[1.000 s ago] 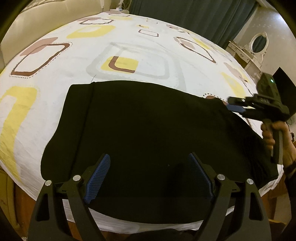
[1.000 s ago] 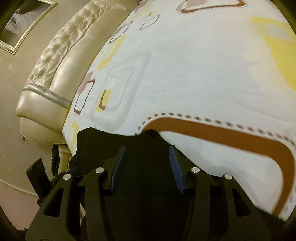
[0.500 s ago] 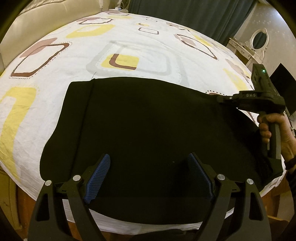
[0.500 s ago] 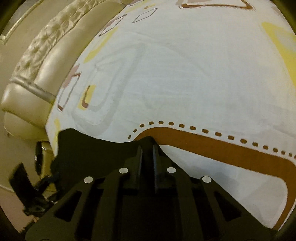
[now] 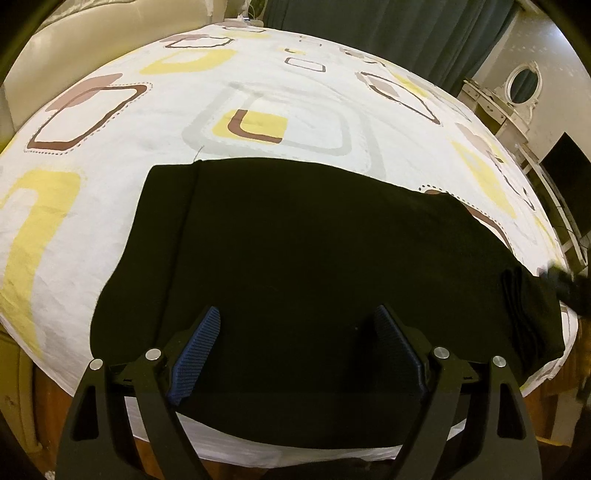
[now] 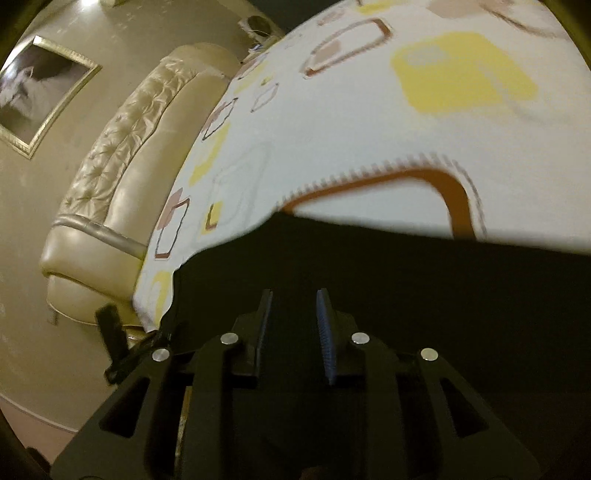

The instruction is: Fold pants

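Black pants [image 5: 303, 258] lie spread flat on the patterned bedsheet [image 5: 258, 92] near the bed's front edge. My left gripper [image 5: 297, 343] is open, hovering over the pants' near edge with nothing between its blue pads. My right gripper [image 6: 293, 317] is partly open with a narrow gap between its pads, low over the black pants [image 6: 406, 295]; nothing is clearly gripped. In the left wrist view the right gripper is a dark blur [image 5: 565, 284] at the pants' right end, where the cloth lies in folded layers.
A cream tufted headboard [image 6: 122, 147] runs along the left side of the bed. A framed picture [image 6: 40, 92] hangs on the wall. A white dresser with an oval mirror [image 5: 522, 86] and dark curtains [image 5: 369, 26] stand beyond the bed.
My right gripper closed on the pants' far right edge half a second ago, then drew back toward the right end and its jaws parted slightly. The left gripper stayed open and still.
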